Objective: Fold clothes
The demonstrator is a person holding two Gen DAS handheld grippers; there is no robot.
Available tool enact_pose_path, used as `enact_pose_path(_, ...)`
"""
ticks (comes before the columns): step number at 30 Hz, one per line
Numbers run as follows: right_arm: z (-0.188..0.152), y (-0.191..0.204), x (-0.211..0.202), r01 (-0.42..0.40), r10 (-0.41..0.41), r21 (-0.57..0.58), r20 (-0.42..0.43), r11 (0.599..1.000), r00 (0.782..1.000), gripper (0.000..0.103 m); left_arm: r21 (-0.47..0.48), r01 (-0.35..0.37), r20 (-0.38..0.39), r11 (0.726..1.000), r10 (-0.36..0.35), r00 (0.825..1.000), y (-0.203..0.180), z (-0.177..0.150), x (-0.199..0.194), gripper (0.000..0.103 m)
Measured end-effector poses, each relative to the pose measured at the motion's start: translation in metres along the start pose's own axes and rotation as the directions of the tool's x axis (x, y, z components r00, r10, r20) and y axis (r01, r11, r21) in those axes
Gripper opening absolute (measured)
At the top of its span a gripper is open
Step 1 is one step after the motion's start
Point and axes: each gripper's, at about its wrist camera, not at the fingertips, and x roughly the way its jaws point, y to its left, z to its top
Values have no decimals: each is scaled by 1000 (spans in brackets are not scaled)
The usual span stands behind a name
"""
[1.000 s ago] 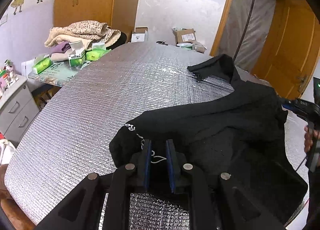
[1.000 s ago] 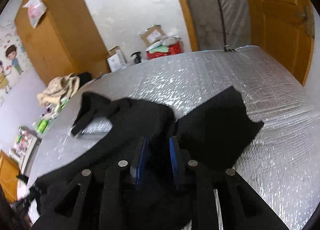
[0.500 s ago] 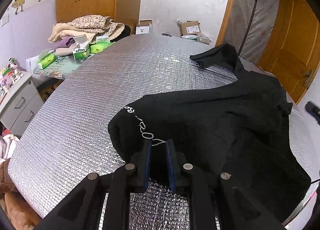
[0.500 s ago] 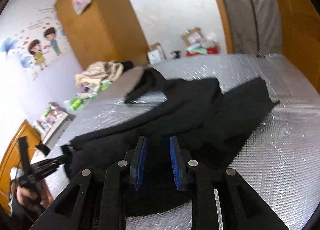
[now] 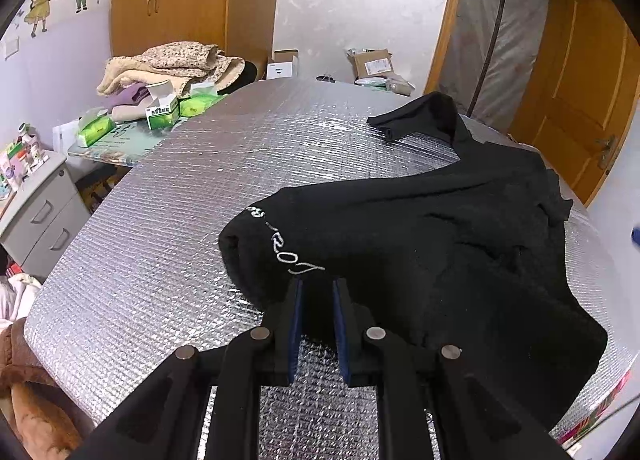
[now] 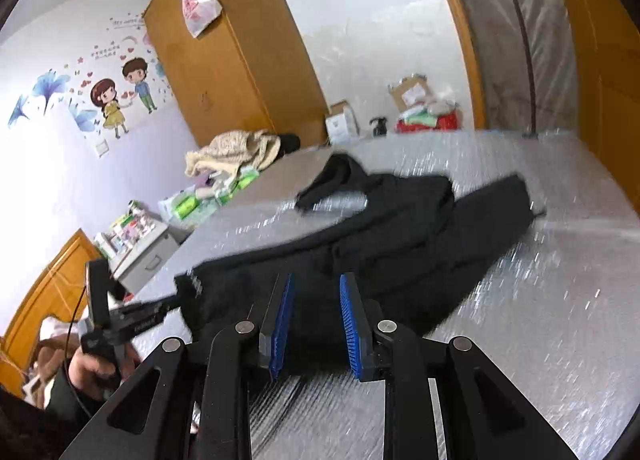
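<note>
Left gripper (image 5: 316, 292) fingers pinch cloth; right gripper (image 6: 315, 300) fingers parted, empty.

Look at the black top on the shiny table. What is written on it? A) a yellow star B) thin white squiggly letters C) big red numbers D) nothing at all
B: thin white lettering runs across the black top, just past the left claw.
</note>
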Motion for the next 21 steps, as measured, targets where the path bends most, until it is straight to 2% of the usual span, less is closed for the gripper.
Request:
enact_pose_path(3,-26,4,16,-62,64,35,-74,997,995,25,-7,-8,8,1000,8,1000,4,-2,-1,16)
enact_pose_path(9,-66,33,53,-166,171,43,-213,985,962,26,-16,-43,4,999,43,999,13,-3,3,16)
enact_pose_path(10,-69,37,59,-173,178,41,-227,984,958,27,-18,-46,-1,999,46,999,15,-4,5,16)
enact_pose_path(13,-77,46,76,-190,195,46,-267,981,944,42,-35,-58,-9,998,58,998,25,-6,8,17)
enact_pose_path(18,-79,53,93,-199,208,60,-300,978,931,42,-72,-63,-21,995,62,998,41,-7,15,19)
enact_pose_path(21,-80,54,101,-197,210,73,-305,978,929,42,-100,-36,-25,994,33,999,48,-2,19,19)
